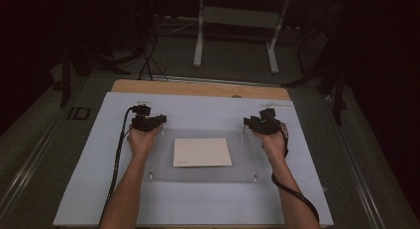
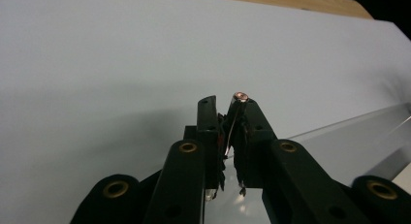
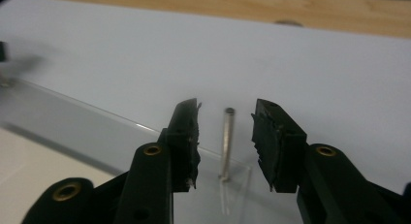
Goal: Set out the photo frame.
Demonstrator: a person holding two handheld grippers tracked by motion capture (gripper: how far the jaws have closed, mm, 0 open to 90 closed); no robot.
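Observation:
A clear plastic plate (image 1: 198, 173) lies on the white sheet, with a cream paper (image 1: 202, 152) at its middle and thin metal posts upright at its corners. My left gripper (image 1: 152, 122) is at the plate's far left corner. In the left gripper view the left gripper (image 2: 228, 105) is shut on that corner's metal post (image 2: 240, 97), whose round top shows above the pads. My right gripper (image 1: 253, 124) is at the far right corner. In the right gripper view the right gripper (image 3: 227, 107) is open, and the far right post (image 3: 226, 141) stands free between the jaws, touching neither pad.
A white sheet (image 1: 198, 107) covers most of the wooden table (image 1: 198, 87). Two more posts (image 1: 150, 175) (image 1: 255, 178) stand at the plate's near corners. Beyond the table are dark floor, cables and a white frame's legs (image 1: 198, 40).

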